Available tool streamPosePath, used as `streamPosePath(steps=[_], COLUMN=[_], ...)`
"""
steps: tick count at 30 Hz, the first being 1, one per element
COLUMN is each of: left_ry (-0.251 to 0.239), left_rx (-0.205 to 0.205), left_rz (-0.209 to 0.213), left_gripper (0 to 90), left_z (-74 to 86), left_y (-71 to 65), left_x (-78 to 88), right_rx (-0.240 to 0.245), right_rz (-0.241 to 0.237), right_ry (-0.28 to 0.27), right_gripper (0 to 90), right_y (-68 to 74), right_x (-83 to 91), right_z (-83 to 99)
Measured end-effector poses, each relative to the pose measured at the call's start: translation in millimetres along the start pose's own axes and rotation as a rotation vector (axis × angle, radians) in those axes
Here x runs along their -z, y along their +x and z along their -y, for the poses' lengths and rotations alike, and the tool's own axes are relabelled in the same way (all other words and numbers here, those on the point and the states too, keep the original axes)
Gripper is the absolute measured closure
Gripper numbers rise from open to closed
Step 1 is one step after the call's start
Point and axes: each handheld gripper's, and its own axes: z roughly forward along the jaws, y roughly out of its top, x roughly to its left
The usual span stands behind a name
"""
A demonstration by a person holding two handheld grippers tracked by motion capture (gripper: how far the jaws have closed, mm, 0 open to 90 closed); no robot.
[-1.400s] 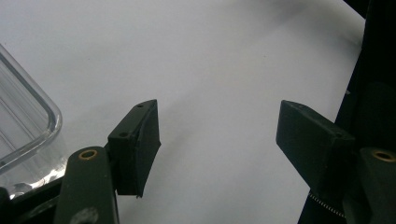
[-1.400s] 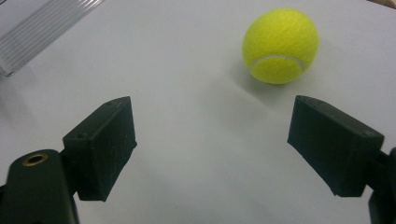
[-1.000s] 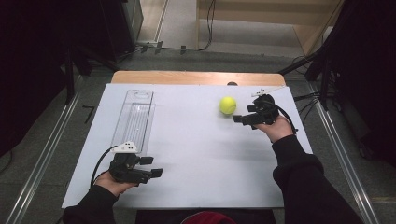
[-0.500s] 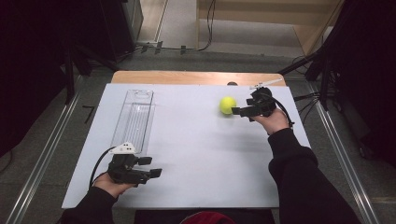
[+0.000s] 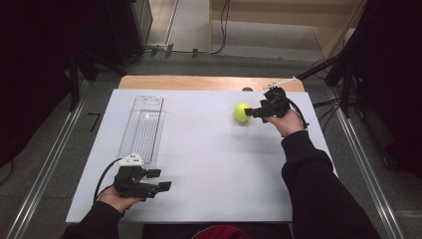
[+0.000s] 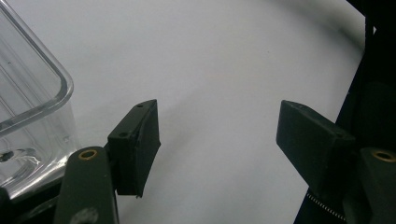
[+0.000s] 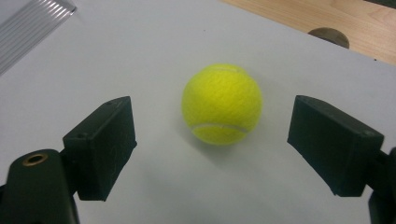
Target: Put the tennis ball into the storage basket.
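Observation:
A yellow tennis ball (image 5: 242, 112) rests on the white table sheet (image 5: 209, 154) at the far right. My right gripper (image 5: 252, 112) is open just right of it, jaws pointing left at the ball. In the right gripper view the ball (image 7: 222, 103) lies a little beyond and between the spread jaws of that gripper (image 7: 222, 149), untouched. My left gripper (image 5: 159, 180) is held open near the front left edge, with nothing between its jaws (image 6: 219, 140). A clear plastic tray (image 5: 142, 127) lies lengthwise at the left, its rounded corner (image 6: 28, 98) beside the left jaw.
A wooden tabletop strip (image 5: 199, 82) runs along the far edge of the sheet, with a round hole (image 7: 328, 36) behind the ball. Cables and stands lie on the floor beyond the table. The dark sleeve of the right arm (image 5: 318, 189) crosses the sheet's right side.
My right gripper has moved forward and left toward the ball, closing the gap to it. The left gripper has barely shifted.

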Motion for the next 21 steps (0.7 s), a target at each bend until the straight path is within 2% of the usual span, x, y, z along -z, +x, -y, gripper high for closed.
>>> streamPosePath(steps=[13, 21], left_ry=[0.010, 0.010], left_rx=[-0.008, -0.009], left_rz=[0.004, 0.005], left_gripper=[30.9, 30.9], left_z=[0.6, 0.6], left_y=[-0.7, -0.8], left_x=[-0.6, -0.7], right_rx=[-0.010, -0.037], right_rz=[0.018, 0.014], right_ry=[0.034, 0.041], right_gripper=[13.1, 13.1], right_y=[-3.8, -5.9], right_x=[-19.2, -27.5], right_z=[-12.1, -19.6])
